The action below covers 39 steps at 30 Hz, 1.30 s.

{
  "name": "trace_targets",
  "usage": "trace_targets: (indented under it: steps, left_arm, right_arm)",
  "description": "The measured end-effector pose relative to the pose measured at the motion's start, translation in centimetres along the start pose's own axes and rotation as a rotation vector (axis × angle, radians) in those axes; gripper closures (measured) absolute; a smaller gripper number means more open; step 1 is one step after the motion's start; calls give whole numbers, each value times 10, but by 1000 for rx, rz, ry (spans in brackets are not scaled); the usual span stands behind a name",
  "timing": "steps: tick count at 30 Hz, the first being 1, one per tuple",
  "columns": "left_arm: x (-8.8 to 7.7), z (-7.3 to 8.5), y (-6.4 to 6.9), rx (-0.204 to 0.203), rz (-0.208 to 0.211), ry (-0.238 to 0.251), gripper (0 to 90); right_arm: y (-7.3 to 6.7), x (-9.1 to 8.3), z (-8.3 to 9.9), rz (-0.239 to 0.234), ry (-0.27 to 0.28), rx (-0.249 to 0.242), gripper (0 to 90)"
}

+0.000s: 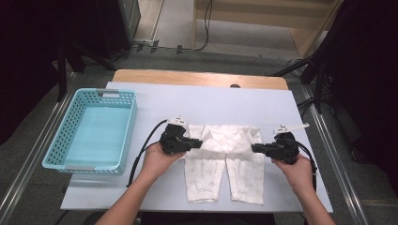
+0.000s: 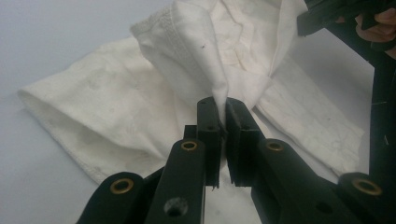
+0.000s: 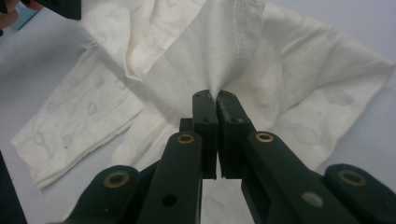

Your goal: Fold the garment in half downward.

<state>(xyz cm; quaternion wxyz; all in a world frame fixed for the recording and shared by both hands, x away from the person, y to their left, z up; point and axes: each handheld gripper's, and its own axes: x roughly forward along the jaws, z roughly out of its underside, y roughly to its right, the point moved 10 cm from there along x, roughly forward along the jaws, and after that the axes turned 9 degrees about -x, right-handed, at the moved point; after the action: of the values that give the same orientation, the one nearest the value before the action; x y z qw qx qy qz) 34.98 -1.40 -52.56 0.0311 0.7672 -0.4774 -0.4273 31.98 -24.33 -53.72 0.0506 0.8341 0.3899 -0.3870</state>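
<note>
A pair of small white trousers (image 1: 224, 159) lies on the pale table (image 1: 197, 101), waist toward the far side and both legs pointing to the near edge. My left gripper (image 1: 201, 143) pinches the waist's left edge, and the white cloth (image 2: 205, 60) rises in a fold from its shut jaws. On the other side, my right gripper (image 1: 254, 148) is clamped on the right edge of the waist, with the cloth (image 3: 219, 51) pulled up into a peak between its pads. The waist is lifted and bunched between the two grippers while the legs rest flat.
A light blue plastic basket (image 1: 61, 140), with nothing in it, stands at the table's left side. A wooden board (image 1: 197, 77) runs along the far edge. Black stands and cables sit on the floor beyond the table.
</note>
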Motion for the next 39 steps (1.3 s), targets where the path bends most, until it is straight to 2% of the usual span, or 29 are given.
trace_targets:
  steps: [4, 9, 12, 13, 16, 18, 23, 27, 39]
  left_arm:
    - [-3, 4, 3, 4, 5, -1, 855]
    - [-9, 2, 7, -4, 20, 22, 847]
    - [-10, 6, 7, -11, 22, 12, 826]
    - [-9, 9, 6, -17, 22, -5, 801]
    - [-6, 12, 3, -31, 17, -11, 648]
    - [-4, 12, 1, -29, 5, -10, 551]
    - [-3, 8, -1, -14, -18, 21, 428]
    - [0, 4, -1, -9, -31, 25, 393]
    - [15, -13, -5, -10, -48, 11, 393]
  right_arm:
    - [-6, -3, 2, -12, 1, 4, 856]
    - [-18, -10, 1, -39, 19, 2, 855]
    - [-21, -13, 3, -30, 19, -7, 850]
    - [-21, -13, 4, -30, 17, -4, 841]
    - [-18, -11, 8, -28, 8, 15, 690]
    - [-16, -11, 7, -35, 23, 21, 602]
    - [-14, -11, 3, -12, 50, -2, 435]
    - [-13, -7, 1, -6, 43, -6, 414]
    - [-7, 8, -11, 12, 31, -4, 387]
